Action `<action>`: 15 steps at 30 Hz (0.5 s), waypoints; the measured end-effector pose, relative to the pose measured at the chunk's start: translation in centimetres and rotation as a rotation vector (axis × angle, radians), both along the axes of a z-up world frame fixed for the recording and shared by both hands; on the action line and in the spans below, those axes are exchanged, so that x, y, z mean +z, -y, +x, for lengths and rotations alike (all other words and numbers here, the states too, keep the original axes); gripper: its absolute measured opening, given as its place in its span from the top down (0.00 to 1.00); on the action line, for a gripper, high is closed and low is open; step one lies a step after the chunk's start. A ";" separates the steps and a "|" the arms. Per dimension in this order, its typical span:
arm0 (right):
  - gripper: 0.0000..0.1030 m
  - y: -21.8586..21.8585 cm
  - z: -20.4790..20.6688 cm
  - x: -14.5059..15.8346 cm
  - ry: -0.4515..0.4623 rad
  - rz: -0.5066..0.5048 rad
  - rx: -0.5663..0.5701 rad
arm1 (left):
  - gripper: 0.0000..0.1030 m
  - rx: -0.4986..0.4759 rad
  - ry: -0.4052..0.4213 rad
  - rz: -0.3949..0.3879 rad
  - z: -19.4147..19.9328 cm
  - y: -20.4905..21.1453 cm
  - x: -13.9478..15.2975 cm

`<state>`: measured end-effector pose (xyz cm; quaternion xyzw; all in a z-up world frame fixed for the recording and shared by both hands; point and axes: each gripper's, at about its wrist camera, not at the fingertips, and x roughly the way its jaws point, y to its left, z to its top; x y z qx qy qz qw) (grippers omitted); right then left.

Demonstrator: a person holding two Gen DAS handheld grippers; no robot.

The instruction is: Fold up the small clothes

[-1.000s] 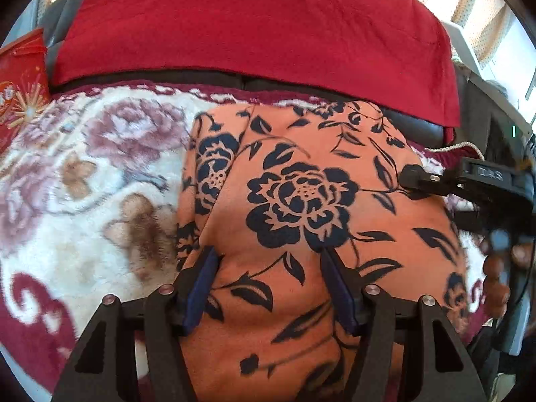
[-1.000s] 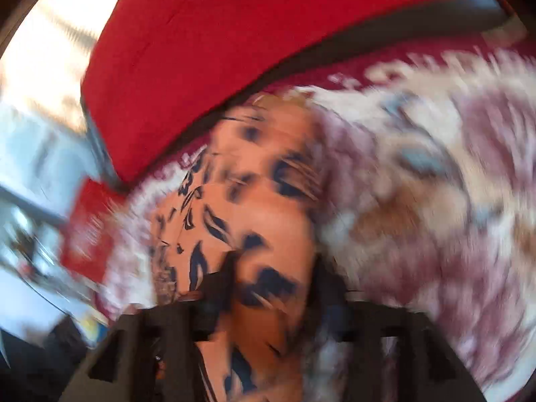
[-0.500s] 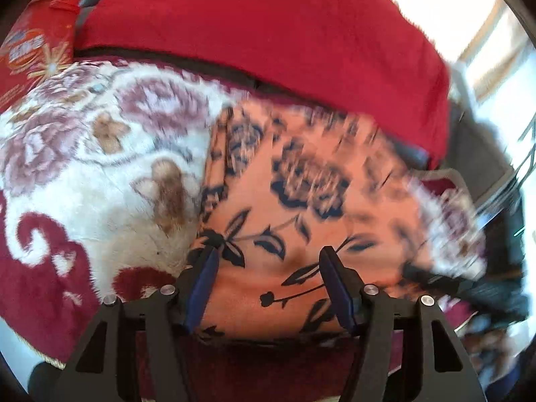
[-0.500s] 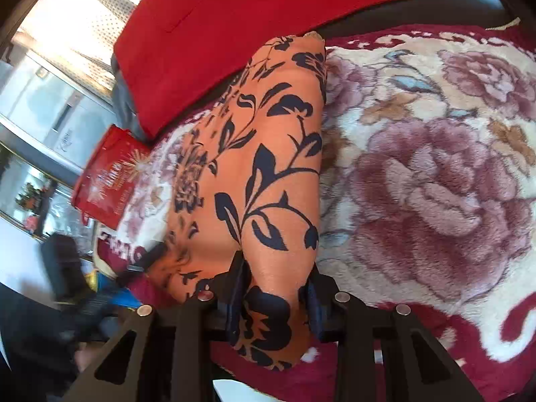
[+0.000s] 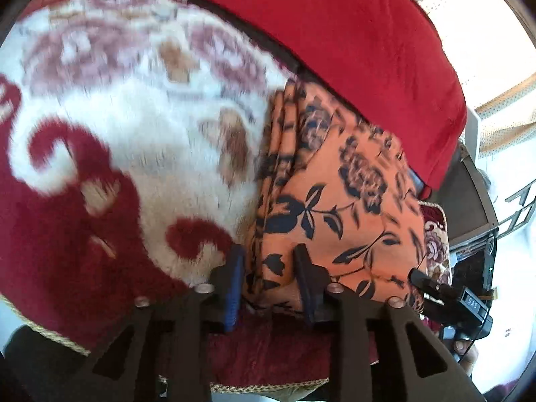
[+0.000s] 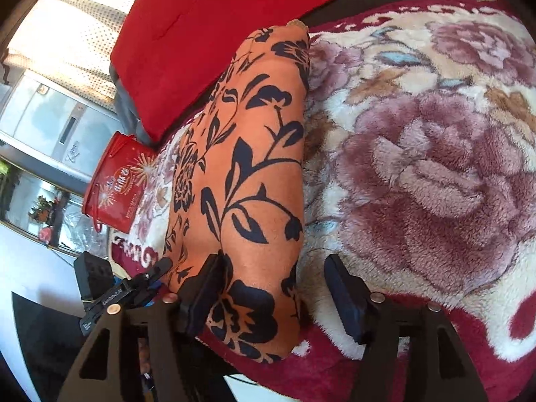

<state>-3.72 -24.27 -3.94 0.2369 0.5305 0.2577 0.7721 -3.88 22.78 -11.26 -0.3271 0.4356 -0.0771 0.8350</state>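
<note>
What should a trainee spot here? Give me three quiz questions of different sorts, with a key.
1. True or false: the folded orange cloth with black flowers lies on the plush floral blanket.
2. Behind the cloth is: A a red cushion, B a blue pillow, C a wooden board?
3. Which gripper has one pad clear of the cloth?
Key: 1 true. 2 A. 3 The right gripper; its jaws have just been opening, cloth between them.

left gripper: black frame, blue pads | right gripper: black frame, copper screws
</note>
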 end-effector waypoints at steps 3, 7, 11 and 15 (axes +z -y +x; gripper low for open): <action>0.24 0.8 0.2 1.2 0.033 0.007 -0.011 | 0.30 0.001 0.081 0.031 1.2 -0.6 2.0; 0.23 1.5 2.8 2.0 0.043 0.025 -0.035 | 0.30 -0.061 0.112 0.052 6.3 -0.1 3.0; 0.23 0.6 6.0 1.8 0.025 0.019 -0.025 | 0.40 -0.115 0.050 -0.002 12.2 0.7 1.5; 0.23 0.0 6.5 1.3 0.014 0.016 0.000 | 0.76 -0.166 0.008 0.060 14.8 1.6 0.3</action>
